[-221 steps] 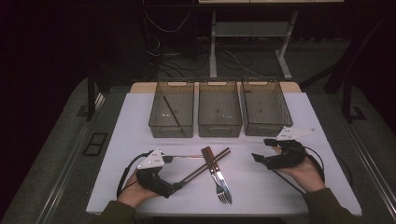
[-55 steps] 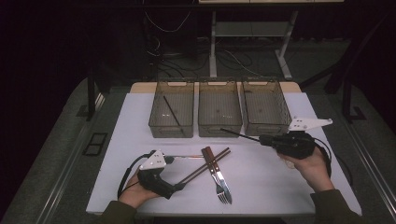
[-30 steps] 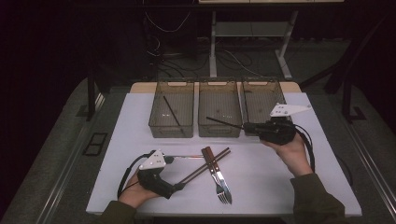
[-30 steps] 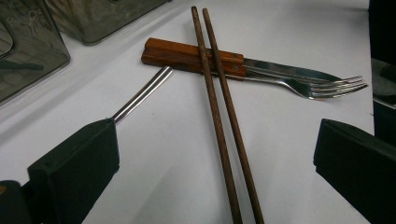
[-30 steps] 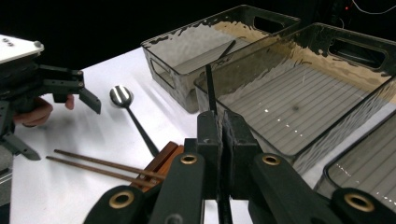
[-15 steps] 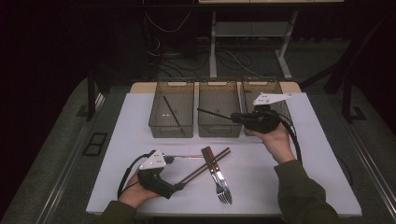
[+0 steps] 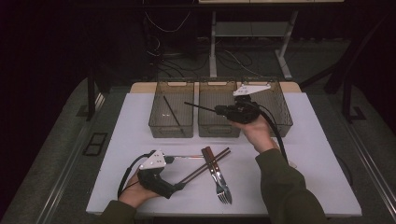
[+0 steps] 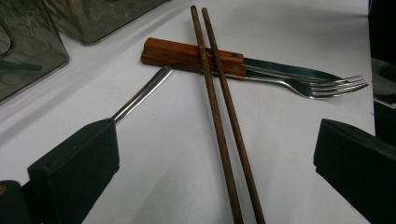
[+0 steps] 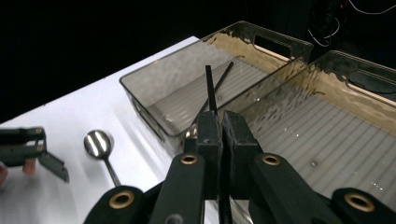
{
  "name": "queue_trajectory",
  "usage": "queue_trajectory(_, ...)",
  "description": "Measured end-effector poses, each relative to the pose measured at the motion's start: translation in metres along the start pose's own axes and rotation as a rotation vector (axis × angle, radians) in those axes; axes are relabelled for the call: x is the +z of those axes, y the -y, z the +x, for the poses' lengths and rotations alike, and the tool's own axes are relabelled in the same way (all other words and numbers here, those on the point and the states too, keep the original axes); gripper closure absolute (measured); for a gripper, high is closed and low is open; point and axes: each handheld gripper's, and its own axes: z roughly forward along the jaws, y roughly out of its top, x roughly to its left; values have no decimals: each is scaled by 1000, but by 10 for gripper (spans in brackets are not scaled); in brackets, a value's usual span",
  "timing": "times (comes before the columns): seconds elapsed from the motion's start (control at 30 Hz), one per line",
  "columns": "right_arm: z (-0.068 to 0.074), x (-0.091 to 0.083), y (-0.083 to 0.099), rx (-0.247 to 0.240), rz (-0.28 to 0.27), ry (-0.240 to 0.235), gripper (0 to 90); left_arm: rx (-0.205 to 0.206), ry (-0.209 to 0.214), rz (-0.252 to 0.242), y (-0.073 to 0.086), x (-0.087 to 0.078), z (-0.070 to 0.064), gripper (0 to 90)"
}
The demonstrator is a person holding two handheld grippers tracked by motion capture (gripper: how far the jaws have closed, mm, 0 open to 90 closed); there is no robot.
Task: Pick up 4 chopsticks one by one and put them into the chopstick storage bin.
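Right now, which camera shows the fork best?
The left gripper view: the fork lies close and sharp beside the wooden-handled knife. The high view shows it small near the table's front edge.

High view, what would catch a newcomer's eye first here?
The right gripper is raised over the middle bin, shut on a black chopstick that points toward the left bin, where another black chopstick lies. Nearer the person, two brown chopsticks lie crossed over a knife and fork, with the open left gripper at their near end.
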Motion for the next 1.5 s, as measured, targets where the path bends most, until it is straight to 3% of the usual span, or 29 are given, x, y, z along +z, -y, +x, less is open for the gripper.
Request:
queue_trajectory(0.23,1,21,-14,28,14,18,863,24,-1,10,0,2,3,0)
queue_trajectory(0.43,3,43,-23,40,25,49,862,21,3,0,0,2,3,0)
queue_trajectory(0.93,9,96,-46,7,68,97,863,23,13,-5,-1,1,0,0)
queue_trajectory(1.3,14,144,-49,6,145,127,862,31,15,-7,-2,-1,0,0)
queue_trajectory(1.5,14,162,-49,16,166,139,862,29,24,-4,-2,1,-1,0)
